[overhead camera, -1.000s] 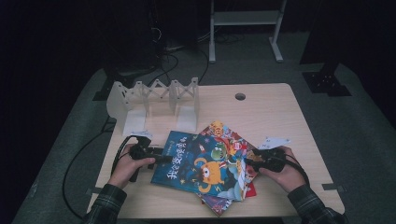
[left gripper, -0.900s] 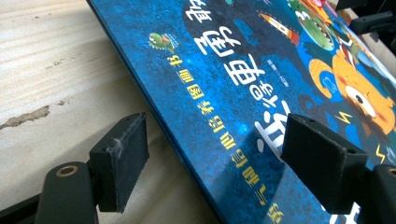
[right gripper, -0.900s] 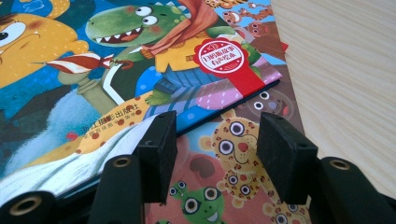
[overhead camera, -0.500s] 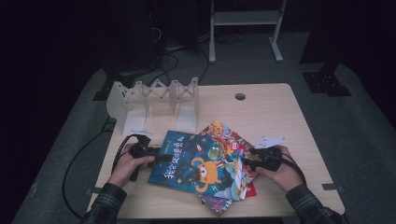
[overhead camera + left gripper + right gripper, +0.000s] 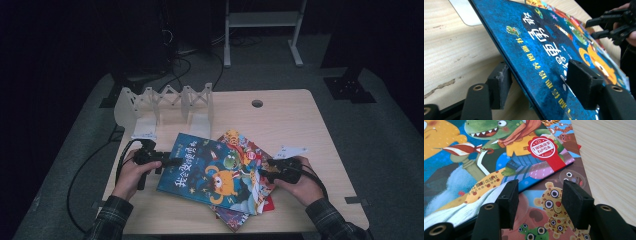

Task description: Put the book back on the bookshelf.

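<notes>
The left tongs (image 5: 536, 85) have just been closing, jaws astride the blue book (image 5: 210, 172) but not yet clamped; right tongs (image 5: 537, 202) gape beside it. Lifting remains.

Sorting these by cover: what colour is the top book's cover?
Dark blue top book with yellow lettering, clearest in the left gripper view.

Setting: lab or studio. Evidence: dark surround, wooden table (image 5: 290, 120) on grey mat (image 5: 380, 130), cables (image 5: 185, 65), white stand (image 5: 262, 20), black equipment bases (image 5: 350, 87).
</notes>
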The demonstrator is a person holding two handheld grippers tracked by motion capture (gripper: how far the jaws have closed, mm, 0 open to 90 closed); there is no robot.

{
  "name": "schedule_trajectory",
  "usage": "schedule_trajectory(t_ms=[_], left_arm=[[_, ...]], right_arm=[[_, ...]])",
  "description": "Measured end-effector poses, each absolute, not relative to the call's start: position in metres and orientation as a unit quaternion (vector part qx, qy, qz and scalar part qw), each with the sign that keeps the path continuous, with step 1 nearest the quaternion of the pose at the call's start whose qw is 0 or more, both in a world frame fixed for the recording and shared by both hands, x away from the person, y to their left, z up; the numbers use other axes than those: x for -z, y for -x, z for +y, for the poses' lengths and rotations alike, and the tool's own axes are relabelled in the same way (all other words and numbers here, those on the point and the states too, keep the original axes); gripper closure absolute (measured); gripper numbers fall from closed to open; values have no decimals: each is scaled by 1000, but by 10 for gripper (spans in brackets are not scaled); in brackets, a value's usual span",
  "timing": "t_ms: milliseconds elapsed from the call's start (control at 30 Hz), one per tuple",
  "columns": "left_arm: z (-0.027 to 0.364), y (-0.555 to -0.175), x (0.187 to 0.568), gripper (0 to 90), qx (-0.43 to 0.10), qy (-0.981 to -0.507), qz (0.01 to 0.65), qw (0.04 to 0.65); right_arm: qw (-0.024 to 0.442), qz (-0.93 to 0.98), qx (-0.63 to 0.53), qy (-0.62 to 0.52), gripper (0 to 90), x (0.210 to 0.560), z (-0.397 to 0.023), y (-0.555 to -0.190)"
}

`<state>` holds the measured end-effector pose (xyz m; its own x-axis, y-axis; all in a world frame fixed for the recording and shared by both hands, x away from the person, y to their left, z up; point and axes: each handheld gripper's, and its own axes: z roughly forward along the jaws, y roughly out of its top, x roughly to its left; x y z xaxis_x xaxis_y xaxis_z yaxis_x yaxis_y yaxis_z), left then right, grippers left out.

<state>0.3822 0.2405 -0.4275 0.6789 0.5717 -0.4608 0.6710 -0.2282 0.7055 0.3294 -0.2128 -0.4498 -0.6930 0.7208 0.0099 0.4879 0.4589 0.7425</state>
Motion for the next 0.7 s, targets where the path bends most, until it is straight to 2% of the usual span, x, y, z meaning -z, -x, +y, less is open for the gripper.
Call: schedule_trajectory(t_ms=[100,467,700], left_arm=[[242,-382,423,429,61,-768,400,496],[237,-383,410,491,88,-754,393,520],[243,-385,407,580,138,-733,416,520]], right_arm=[[155,839,-376,-361,463,450,-212,-329],[155,838,-377,-363,462,450,-213,-329],[155,836,-380,-365,450,451,-214,-329]])
